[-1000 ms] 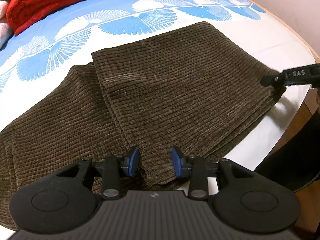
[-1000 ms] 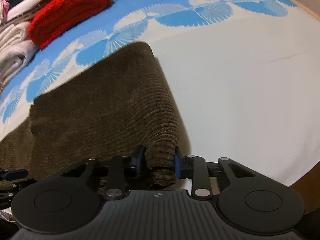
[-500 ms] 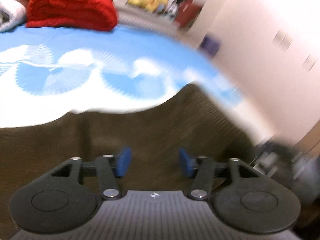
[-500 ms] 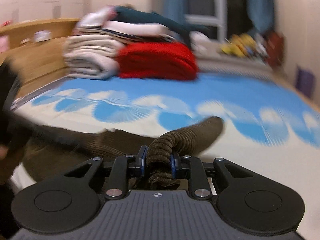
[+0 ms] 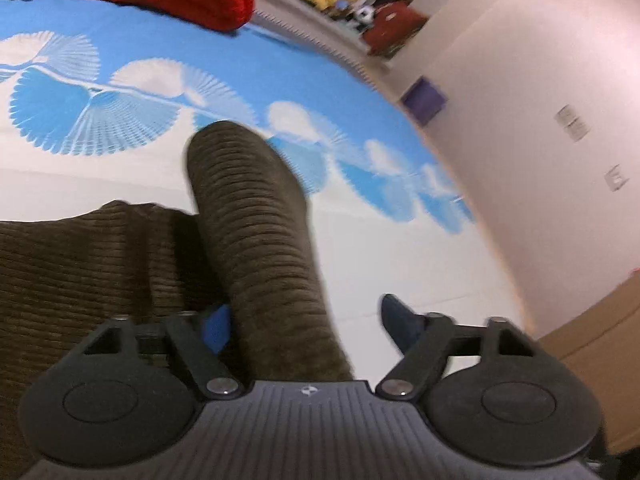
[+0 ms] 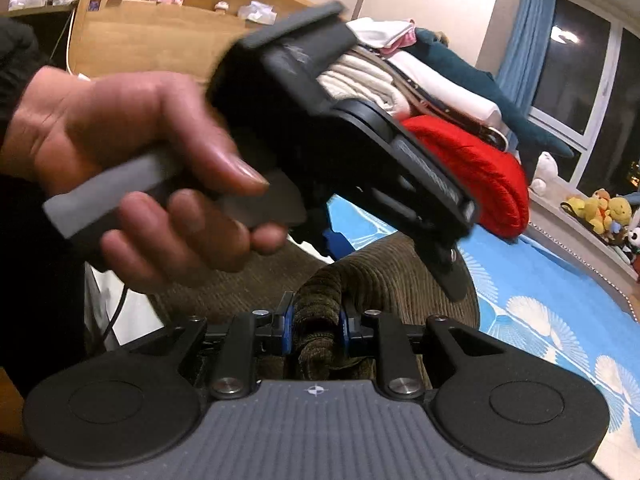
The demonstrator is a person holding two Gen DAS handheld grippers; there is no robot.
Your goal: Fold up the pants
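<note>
Left wrist view: left gripper [image 5: 306,322], jaws spread, just closing slightly after widening; a raised fold of brown corduroy pants [image 5: 256,232] passed between them against one pad only, unpinched, over the blue-patterned bedspread [image 5: 120,80].

Right wrist view: right gripper [image 6: 316,330] clenched on a bunched pants [image 6: 320,300] edge; person's hand [image 6: 132,168] alongside. Risk: unclamped side could slide free, skewing the fold.
</note>
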